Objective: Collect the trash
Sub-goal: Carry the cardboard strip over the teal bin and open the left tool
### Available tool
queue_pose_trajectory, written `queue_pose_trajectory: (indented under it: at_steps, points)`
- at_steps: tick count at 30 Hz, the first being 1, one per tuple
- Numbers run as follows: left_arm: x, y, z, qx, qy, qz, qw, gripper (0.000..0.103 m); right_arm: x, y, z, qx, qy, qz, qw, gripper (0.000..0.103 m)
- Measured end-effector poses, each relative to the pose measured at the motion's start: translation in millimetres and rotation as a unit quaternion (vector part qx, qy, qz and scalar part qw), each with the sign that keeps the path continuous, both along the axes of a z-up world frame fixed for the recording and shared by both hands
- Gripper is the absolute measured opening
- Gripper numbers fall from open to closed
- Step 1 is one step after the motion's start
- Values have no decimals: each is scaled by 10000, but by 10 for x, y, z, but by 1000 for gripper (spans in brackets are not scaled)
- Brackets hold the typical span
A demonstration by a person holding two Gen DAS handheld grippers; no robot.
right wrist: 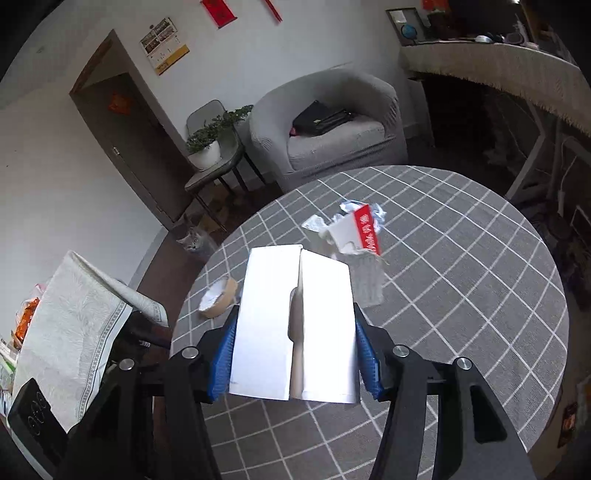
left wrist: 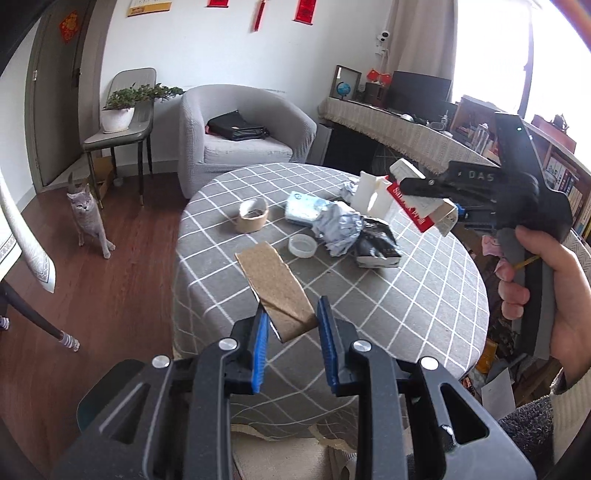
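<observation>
Pickup step: right hand-held gripper (right wrist: pixel 293 347) pinches a white carton (right wrist: pixel 295 325); left hand-held gripper (left wrist: pixel 290 332), spread, loosely straddles a cardboard strip (left wrist: pixel 275 284). Next, probably close on it.

- I am looking into a lived-in home sitting room.
- A grey armchair (left wrist: pixel 243 136) stands by the wall with a black bag (left wrist: pixel 236 125) on its seat.
- A round table (left wrist: pixel 424 295) carries a checked cloth.
- A potted plant (left wrist: pixel 120 107) sits on a side chair (left wrist: pixel 125 122).
- A grey cat (left wrist: pixel 88 218) stands on the wooden floor (left wrist: pixel 110 295).
- Red hangings (left wrist: pixel 306 11) and a calendar (right wrist: pixel 164 44) are on the wall.
</observation>
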State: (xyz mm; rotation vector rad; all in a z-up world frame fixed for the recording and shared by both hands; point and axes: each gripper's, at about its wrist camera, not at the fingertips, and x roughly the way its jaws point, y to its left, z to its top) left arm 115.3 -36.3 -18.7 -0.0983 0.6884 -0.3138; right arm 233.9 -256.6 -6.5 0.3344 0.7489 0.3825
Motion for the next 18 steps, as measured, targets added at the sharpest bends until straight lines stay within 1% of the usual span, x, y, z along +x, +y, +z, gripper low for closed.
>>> queue_pose_trajectory:
  at_steps: [4, 6, 9, 12, 14, 18]
  points:
    - [24, 267, -133, 34, 217, 256, 9994, 27, 10, 325, 94, 25, -133, 391, 9991, 58]
    - [37, 409, -227, 142, 363, 411, 9984, 28, 11, 505, 105, 42, -132, 590, 9982, 58]
    - [37, 634, -408, 158, 631, 575, 9962, 27, 22, 816, 92, 12, -97, 914, 9958, 58]
    - [50, 901, -656, 182, 1037, 808, 9912, 27, 2, 1142, 77, -42, -58, 1221, 9925, 58]
    - [35, 1056, -796, 270, 1232, 949, 9875, 28, -20, 1359, 58, -156, -36, 1441, 9894, 58]
    - [7, 1311, -1058, 408, 1632, 1094, 9797, 28, -65, 1832, -86, -349, 174, 1860, 9818, 58]
